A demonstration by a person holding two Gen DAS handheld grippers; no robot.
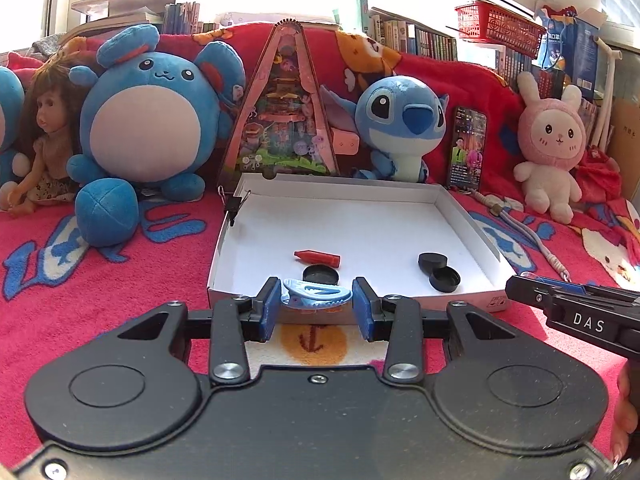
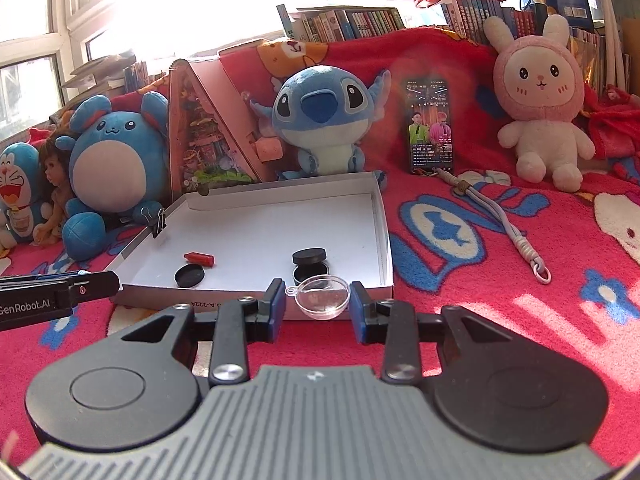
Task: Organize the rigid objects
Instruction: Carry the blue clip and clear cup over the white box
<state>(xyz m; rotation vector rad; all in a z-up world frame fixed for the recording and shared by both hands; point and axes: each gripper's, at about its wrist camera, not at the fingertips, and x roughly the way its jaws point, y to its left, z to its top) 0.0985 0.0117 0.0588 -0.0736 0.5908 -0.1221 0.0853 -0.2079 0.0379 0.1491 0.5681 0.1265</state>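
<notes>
Left gripper (image 1: pixel 316 306) is clamping a light, stiff blue clip (image 1: pixel 316 295); right gripper (image 2: pixel 318 306) is pinching a slippery, brittle clear dish (image 2: pixel 321 295) by its rim, both just before the white tray (image 1: pixel 472 216)

Both claws (image 1: pixel 316 304) (image 2: pixel 318 300) apparently clamped, side-by-side

left tool (image 1: pixel 316 304): black, blue pads, silver screws | right tool (image 2: pixel 318 304): same, grey ribbed housing

I see a red patterned blanket (image 2: pixel 500 280) under everything; against its raised back sit a round blue plush (image 1: pixel 144 128), a brown-haired doll (image 1: pixel 44 128), a big-eared blue plush (image 2: pixel 320 120) and a pink bunny plush (image 2: pixel 540 92); a lit phone (image 2: pixel 431 124) leans between the last two; books (image 2: pixel 352 24) line the sill.
</notes>
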